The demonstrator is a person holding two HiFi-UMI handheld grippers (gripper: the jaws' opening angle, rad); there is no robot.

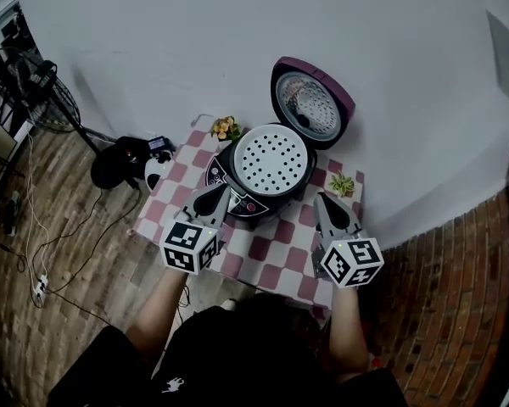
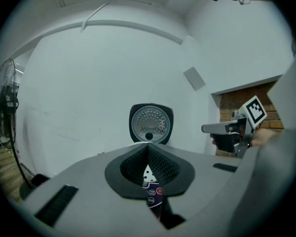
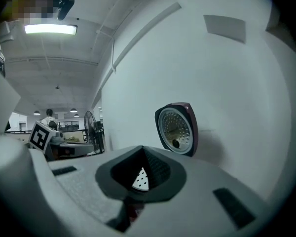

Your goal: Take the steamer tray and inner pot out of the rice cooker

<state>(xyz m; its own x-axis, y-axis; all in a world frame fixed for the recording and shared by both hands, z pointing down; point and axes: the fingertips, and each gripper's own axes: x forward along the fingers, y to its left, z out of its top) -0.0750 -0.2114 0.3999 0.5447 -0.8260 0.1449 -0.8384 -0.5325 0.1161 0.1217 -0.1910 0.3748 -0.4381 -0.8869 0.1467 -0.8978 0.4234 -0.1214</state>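
Steamer tray whole, head view only

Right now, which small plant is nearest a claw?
The green plant, just beyond the right claw; the yellow-flowered plant sits farther off, back left.

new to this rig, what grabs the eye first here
The open rice cooker on the pink-checked table, lid raised, with the white perforated steamer tray sitting in its top. On either side the left gripper and right gripper point at it, both shut and empty.
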